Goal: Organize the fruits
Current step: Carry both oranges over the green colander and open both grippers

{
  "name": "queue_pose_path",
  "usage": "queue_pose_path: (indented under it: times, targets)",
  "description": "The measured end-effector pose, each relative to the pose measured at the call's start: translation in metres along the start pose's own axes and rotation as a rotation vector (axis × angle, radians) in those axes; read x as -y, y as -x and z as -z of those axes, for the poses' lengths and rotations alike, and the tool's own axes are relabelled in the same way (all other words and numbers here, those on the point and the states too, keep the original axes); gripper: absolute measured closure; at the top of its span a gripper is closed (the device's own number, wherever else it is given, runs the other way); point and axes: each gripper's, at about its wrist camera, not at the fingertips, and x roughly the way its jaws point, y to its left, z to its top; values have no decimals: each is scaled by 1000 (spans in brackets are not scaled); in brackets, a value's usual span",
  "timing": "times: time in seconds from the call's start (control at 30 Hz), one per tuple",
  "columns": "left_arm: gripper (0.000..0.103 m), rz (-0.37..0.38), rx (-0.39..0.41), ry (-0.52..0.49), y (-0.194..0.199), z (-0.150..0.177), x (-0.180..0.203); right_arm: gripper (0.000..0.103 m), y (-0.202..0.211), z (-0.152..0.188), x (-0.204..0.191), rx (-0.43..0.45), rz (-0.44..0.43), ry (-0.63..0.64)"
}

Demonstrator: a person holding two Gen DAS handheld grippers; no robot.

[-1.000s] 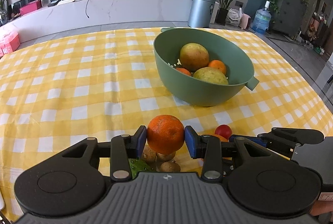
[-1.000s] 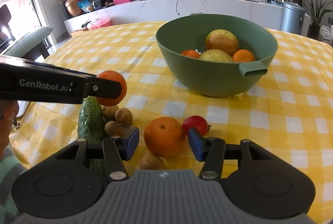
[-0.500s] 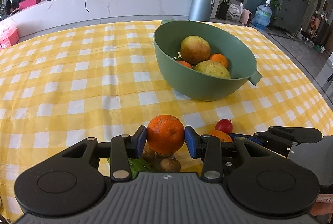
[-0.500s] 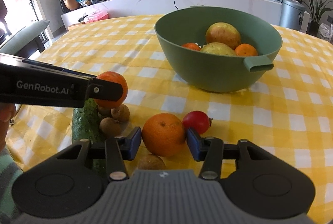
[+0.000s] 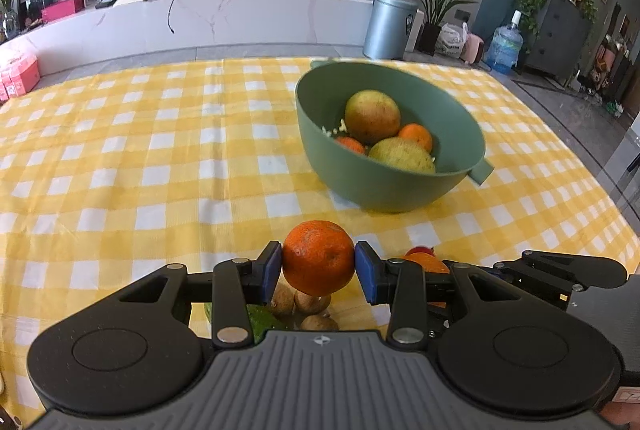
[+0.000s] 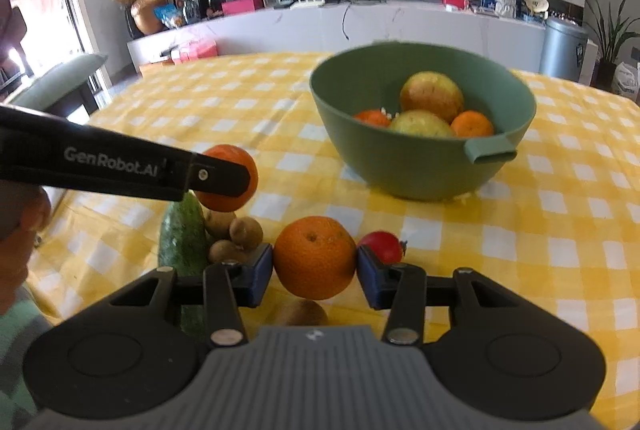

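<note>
Covering the table ahead of both sets of jaws, the yellow checked cloth lies bare to the left of the left jaws, with its far edge meeting the floor beyond. The green bowl stands ahead and slightly right of both grippers, its spout-like handle facing the right one; it holds two yellow-green fruits and two small oranges. The left gripper clenches the raised orange, both blue pads touching it, lifted above the cloth. The right gripper brackets the second orange; both pads meet its sides, and it looks clear of the cloth. Left of the right jaws lies a cucumber, with small brown fruits beside it beneath the left gripper. One more brown fruit sits below the right jaws. A red tomato rests just beyond the right pad. The left gripper's arm reads "GenRobot.AI" in the right wrist view.
</note>
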Motion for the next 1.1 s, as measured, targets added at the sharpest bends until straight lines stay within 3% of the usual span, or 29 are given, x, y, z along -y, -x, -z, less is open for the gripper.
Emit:
queue_pose_path:
  times: [0.47,0.7,0.83,1.0,1.1]
  targets:
    - [58,28,51,25,18,-37,17,60,43,-45,5,149,43,95]
    - [58,57,58,28,19,-63,27,60,50,-79,20,125,62,155]
    - [58,132,24,51,9,-91,24,60,44,-97,30,87,64,188]
    - [58,185,16,94,-13,-115,17,60,30,-118,53,40,88,158]
    - [58,172,-7,86,-32,-116,20,60,17,-118,63,15,65,101]
